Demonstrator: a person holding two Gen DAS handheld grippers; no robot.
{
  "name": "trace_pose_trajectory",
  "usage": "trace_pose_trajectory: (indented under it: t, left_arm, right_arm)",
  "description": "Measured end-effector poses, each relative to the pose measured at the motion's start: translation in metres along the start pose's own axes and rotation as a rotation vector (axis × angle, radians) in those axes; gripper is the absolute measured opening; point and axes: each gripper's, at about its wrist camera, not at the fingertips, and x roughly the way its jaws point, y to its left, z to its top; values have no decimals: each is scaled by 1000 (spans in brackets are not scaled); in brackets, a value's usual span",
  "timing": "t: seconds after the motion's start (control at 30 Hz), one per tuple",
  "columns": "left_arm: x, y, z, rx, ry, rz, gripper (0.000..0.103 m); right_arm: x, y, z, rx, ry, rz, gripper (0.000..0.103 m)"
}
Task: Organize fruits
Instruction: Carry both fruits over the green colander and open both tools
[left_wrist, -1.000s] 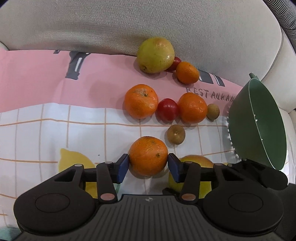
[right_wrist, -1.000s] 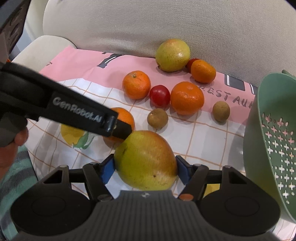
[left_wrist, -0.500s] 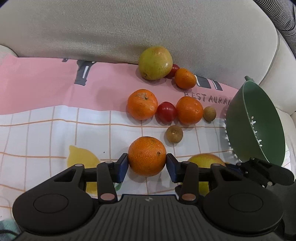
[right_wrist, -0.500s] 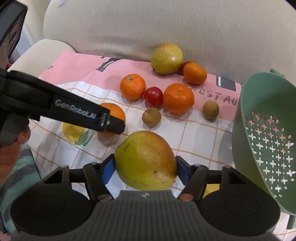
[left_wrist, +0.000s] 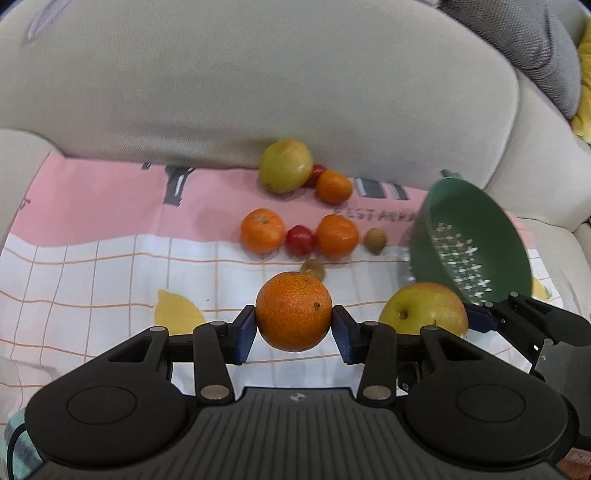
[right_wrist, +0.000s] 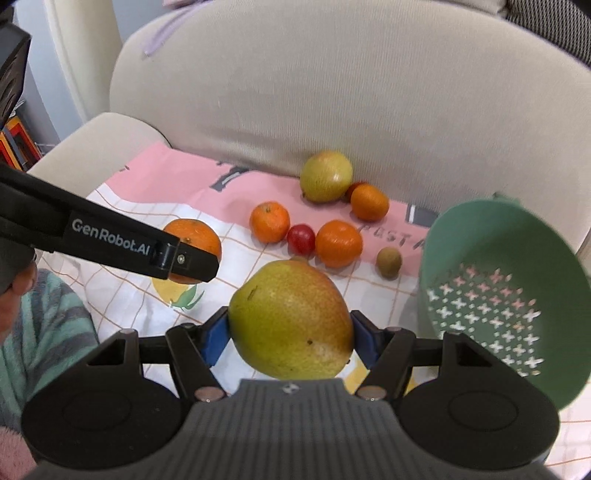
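Holding two fruits at once, both lifted off the cloth: left tool (left_wrist: 294, 328) is clamped on a mandarin (left_wrist: 293, 311), right tool (right_wrist: 289, 335) is clamped on a big yellow-green pear (right_wrist: 291, 319), blue pads pressing each side

Green colander (right_wrist: 506, 295) sits tipped on its side at the right edge of the printed cloth (left_wrist: 92, 236), mouth facing the fruit, likely the drop target

Risks as I read them:
- Pear is wide, round and smooth, pads catch it near the widest part, so any tilt of the tool could let it rotate or slip out
- Colander is tilted and light-looking; dropping the pear on the rim could roll it over or push it off the sofa seat
- Both tools converge on the same opening: the left finger already crosses the right camera's view close to the pear, collision likely if they go in together
- Seat is soft, loose fruit could roll: the other oranges (left_wrist: 262, 230), the cherry tomato (left_wrist: 301, 240), the small brown fruits (left_wrist: 375, 240)

Second pear (left_wrist: 285, 170) rests against the sofa backrest (left_wrist: 258, 74), untouched
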Motion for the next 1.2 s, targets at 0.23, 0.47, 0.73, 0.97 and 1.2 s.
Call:
trace_pose_trajectory:
  t: [0.23, 0.47, 0.73, 0.97, 1.2]
  left_arm:
    - [-18, -34, -7, 70, -40, -19, 49]
    - [-23, -64, -5, 131, -54, -24, 49]
    - [-7, -95, 5, 205, -37, -47, 49]
    - [15, -127, 20, 292, -14, -63, 49]
    - [43, -159, 32, 407, 21, -54, 49]
  right_arm:
    - [-32, -16, -4, -13, -49, -43, 65]
    - [-44, -36, -7, -22, -49, -93, 65]
    - [-40, -71, -5, -6, -19, -133, 65]
    - [-27, -97, 0, -34, 33, -145, 65]
    - [-7, -120, 7, -46, 88, -148, 65]
